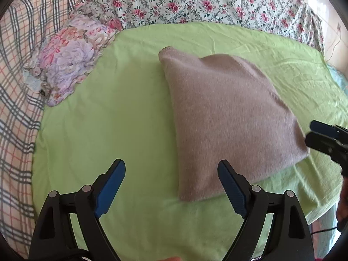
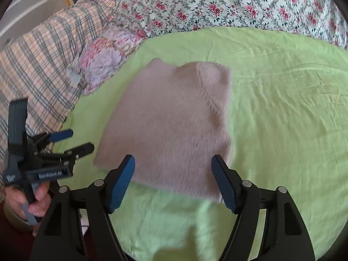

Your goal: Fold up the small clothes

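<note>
From the left wrist camera, a folded pinkish-beige sweater is lying on a light green sheet, which serves here as the landmark. The garment is sitting toward the right of the sheet's middle, one narrow corner pointing at the sheet's far edge. The left gripper is hovering over the near part of the sheet with its blue-padded fingers spread wide and nothing between them; its right finger is overlapping the sweater's near edge in the picture, though contact cannot be judged. At the sheet's right side the right gripper is reaching in beside the sweater's right corner; from here its two fingers are looking close together, and whether they touch the cloth is unclear. A rose-print quilt is bordering the sheet's far edge, a plaid blanket its left edge, and a flowered pillow is resting on its far-left corner.

From the right wrist camera, the sweater is lying at the sheet's middle. The right gripper is hanging above the sweater's near edge, fingers spread apart and gripping nothing. Off the sheet's left edge, a hand is holding the left gripper, its fingers parted and apart from the sweater.
</note>
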{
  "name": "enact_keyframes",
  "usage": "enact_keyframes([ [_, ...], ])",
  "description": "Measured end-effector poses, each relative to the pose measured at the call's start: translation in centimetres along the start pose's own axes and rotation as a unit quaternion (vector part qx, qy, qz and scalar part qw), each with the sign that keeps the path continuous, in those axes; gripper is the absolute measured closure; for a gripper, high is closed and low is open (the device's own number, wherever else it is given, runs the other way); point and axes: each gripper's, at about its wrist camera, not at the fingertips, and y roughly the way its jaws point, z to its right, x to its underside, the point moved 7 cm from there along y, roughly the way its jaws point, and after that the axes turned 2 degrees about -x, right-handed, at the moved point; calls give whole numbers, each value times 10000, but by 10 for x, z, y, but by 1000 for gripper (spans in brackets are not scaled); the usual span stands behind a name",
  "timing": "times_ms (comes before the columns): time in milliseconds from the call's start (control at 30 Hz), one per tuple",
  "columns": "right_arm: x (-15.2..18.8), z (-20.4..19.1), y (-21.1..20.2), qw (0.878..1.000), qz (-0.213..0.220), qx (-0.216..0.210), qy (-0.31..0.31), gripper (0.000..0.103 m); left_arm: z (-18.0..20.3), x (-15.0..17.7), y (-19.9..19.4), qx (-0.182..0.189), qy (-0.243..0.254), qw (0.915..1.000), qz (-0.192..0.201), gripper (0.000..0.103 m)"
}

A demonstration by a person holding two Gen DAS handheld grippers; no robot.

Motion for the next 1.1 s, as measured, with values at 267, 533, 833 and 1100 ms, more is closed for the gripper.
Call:
enact_keyframes([
  [267,-69,68,44,9951,192,-178,954,30,-16,-49,39,218,-342,9991,-88,16],
  [533,-113,108,111,9878,-102,-443,1486,33,-28,-110,103,1063,-873,9899,-329,16],
  [833,-139,104,125,9913,119,-543,1197,95,-25,-157,187,1722,-1154,9755,-735,62],
  [1100,-129,112,128,9940,144,-56,1079,95,-24,-190,194,908,-700,9933,-171,93],
])
